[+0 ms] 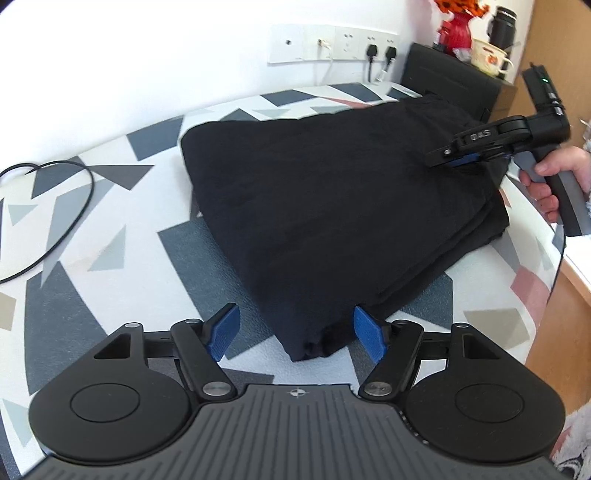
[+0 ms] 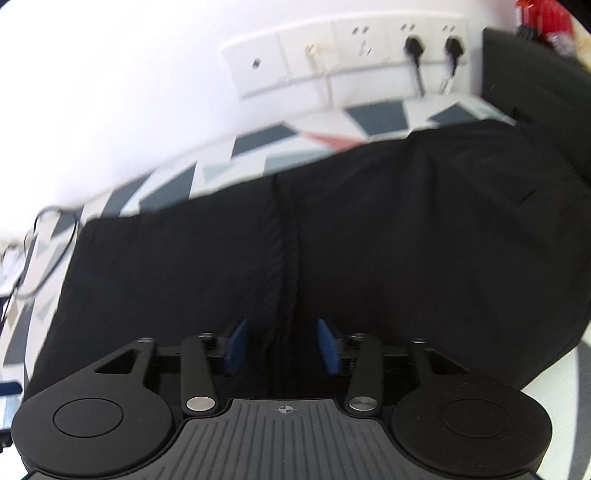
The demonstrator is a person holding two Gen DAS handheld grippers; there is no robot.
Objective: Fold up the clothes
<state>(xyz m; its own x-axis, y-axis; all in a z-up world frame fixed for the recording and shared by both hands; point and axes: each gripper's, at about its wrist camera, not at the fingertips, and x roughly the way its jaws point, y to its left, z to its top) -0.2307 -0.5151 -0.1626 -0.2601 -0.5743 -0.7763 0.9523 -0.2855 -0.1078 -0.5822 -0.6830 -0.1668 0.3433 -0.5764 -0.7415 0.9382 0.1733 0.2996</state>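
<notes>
Your black fabric garment [image 1: 332, 206] lies on the desk [image 1: 110, 236] with its grey-and-white geometric cover, already doubled into a thick stack with layered edges on the right. Your left gripper [image 1: 295, 334] has its fingers spread wide around the near corner, gripping nothing. Your right gripper [image 2: 282, 347] hovers over the cloth's seam, fingers apart and empty. Whether another fold is left, the views don't settle.

A home room: patterned tablecloth [image 1: 110, 236], wall sockets [image 1: 332, 42] with plugs, a mug [image 1: 489, 57] and red ornament [image 1: 458, 22] on a cabinet [image 1: 443, 74].
</notes>
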